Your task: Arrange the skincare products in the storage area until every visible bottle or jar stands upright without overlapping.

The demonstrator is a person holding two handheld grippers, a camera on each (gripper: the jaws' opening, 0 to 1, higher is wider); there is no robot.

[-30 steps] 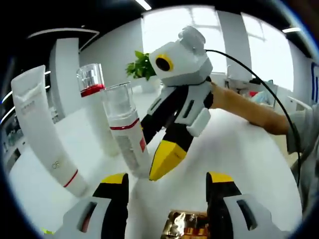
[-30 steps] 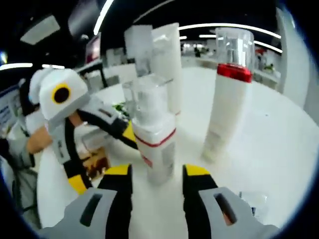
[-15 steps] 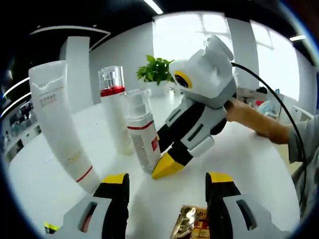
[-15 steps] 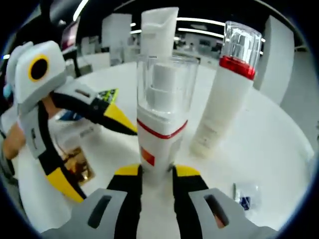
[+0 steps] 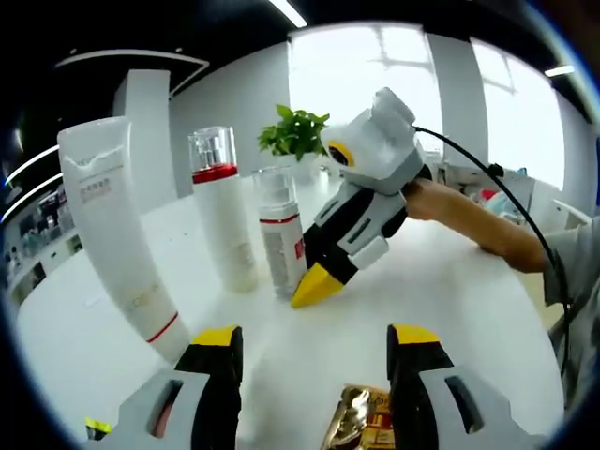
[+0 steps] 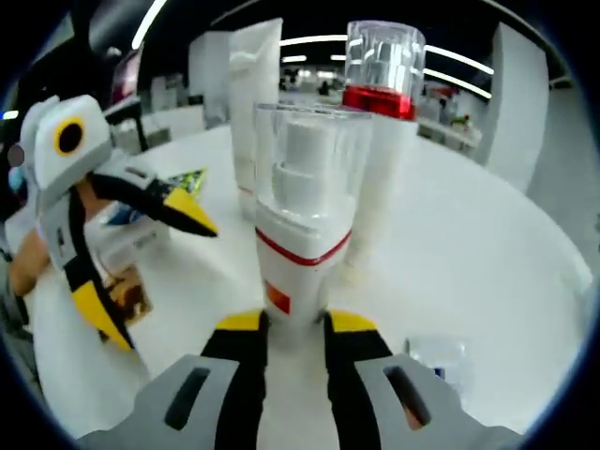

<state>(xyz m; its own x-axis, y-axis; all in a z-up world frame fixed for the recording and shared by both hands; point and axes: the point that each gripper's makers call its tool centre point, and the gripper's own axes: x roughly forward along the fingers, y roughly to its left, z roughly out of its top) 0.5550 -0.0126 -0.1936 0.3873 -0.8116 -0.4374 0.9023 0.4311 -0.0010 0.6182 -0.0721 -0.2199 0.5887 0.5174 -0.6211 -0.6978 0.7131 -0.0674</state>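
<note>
A bright office with a potted plant (image 5: 292, 133) and ceiling strip lights is seen behind a round white table (image 5: 441, 300). On the table three skincare products are stood upright in a loose row: a tall white tube (image 5: 111, 234) resting on its cap, a red-collared bottle (image 5: 222, 211) under a clear cap, and a pump bottle (image 5: 280, 234) with a red band. The pump bottle is clasped low on its body by the right gripper (image 6: 292, 325), whose jaws are drawn narrow against it. The left gripper (image 5: 311, 342) is held with its jaws wide apart and nothing between them, above a gold sachet (image 5: 361, 420) lying flat.

The step in hand is judged to be the setting down of the pump bottle. It is best lowered until its base is flat on the table, apart from the red-collared bottle just beside it, and the jaws eased evenly so it is not tipped.

The clear caps are see-through, and a pump head is shown inside one; what the opaque bodies hold cannot be told.
</note>
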